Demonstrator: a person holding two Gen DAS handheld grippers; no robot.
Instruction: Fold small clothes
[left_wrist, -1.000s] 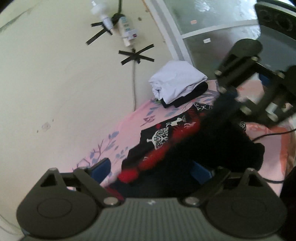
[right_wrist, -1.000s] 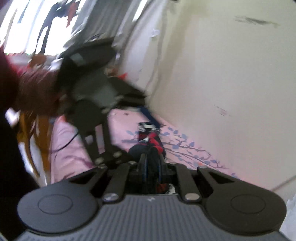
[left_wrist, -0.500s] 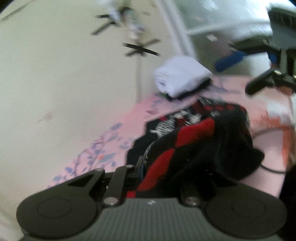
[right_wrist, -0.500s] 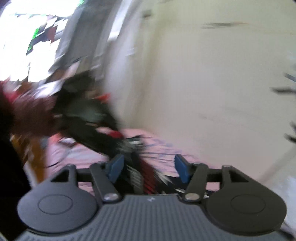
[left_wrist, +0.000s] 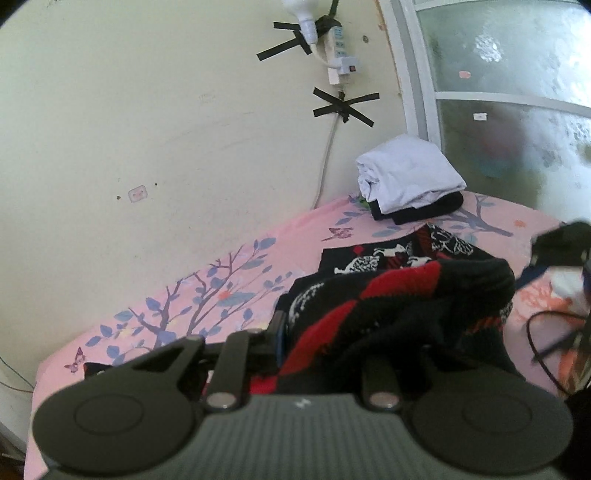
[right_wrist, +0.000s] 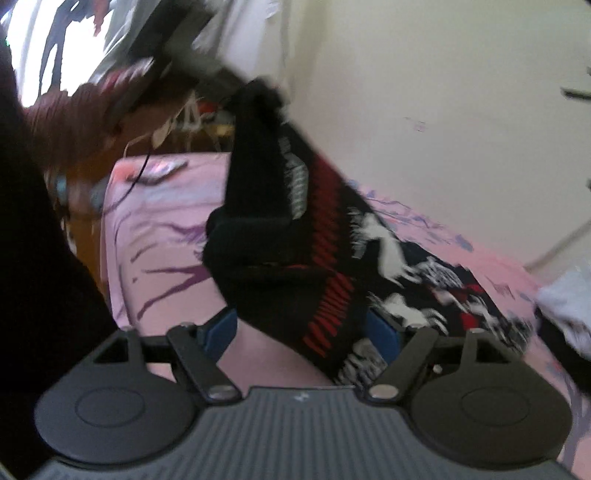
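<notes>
A black-and-red knitted garment with white deer figures (left_wrist: 399, 291) lies half-lifted over a pink floral bedsheet (left_wrist: 207, 295), one end bunched in the left gripper (left_wrist: 332, 343), whose jaws are clamped on the thick knit. The right gripper (right_wrist: 303, 332) stands wide open, blue pads either side of the hanging fabric, holding nothing. The knit looks soft, limp and light, likely to sag; a doubled edge or corner offers the surest hold. Folded clothes (left_wrist: 410, 177) sit stacked near the wall.
</notes>
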